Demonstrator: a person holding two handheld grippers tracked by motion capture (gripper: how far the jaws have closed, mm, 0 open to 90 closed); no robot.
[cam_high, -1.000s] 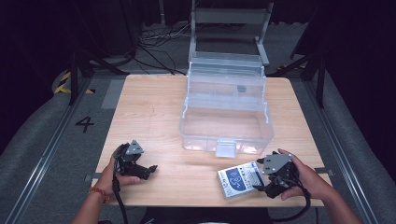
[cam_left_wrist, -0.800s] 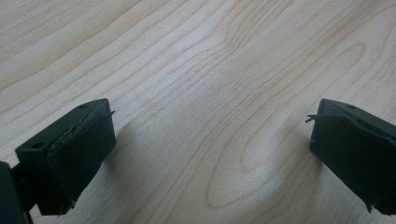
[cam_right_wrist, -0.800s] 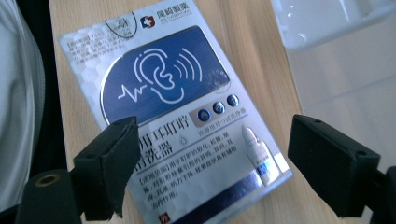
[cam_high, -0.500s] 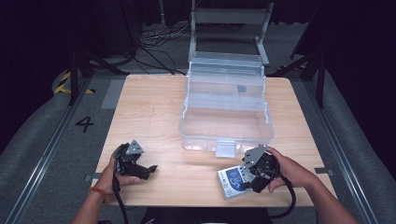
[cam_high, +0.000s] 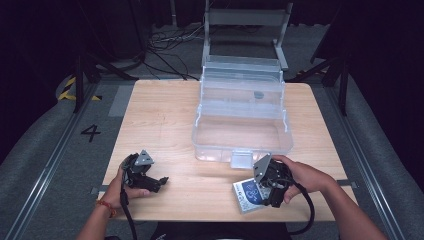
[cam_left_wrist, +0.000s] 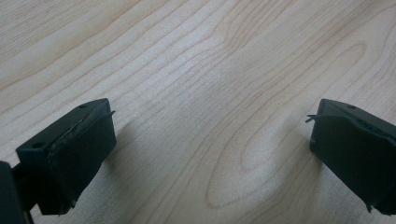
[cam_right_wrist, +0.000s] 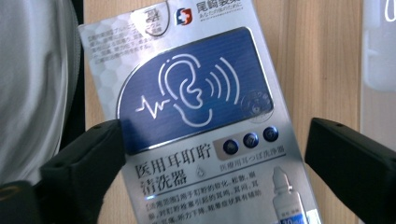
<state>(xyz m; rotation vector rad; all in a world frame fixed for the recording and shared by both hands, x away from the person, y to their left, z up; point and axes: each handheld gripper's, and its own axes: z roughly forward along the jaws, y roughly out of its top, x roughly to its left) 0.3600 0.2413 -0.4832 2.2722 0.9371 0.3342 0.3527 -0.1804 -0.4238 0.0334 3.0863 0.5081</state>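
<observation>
The right gripper (cam_high: 263, 189) sits over the box (cam_high: 248, 194), a flat silver carton with a blue panel showing an ear drawing. In the right gripper view its jaws stand wide, one on each side of the box (cam_right_wrist: 196, 116). The left-hand jaw overlaps the carton's edge in the picture and the right-hand jaw stands just clear of the other edge; the pads do not press on it. The jaws have just been opening, with the box between them. The box lies flat on the table (cam_high: 165, 120), at the near edge, directly under the gripper. Beyond the right gripper, just past the box, stands the clear case (cam_high: 242, 117), its lid raised at the far side and its latch tab near the gripper. In the right gripper view a strip of the case (cam_right_wrist: 379, 51) shows at the right edge and pale cloth (cam_right_wrist: 32, 84) at the left.

Well apart to the left, the left gripper (cam_high: 159, 181) rests low on the table, held in the person's left hand (cam_high: 119, 187). Its jaws are wide apart with nothing between them; in the left gripper view bare wood (cam_left_wrist: 210, 93) lies between and beyond them.
</observation>
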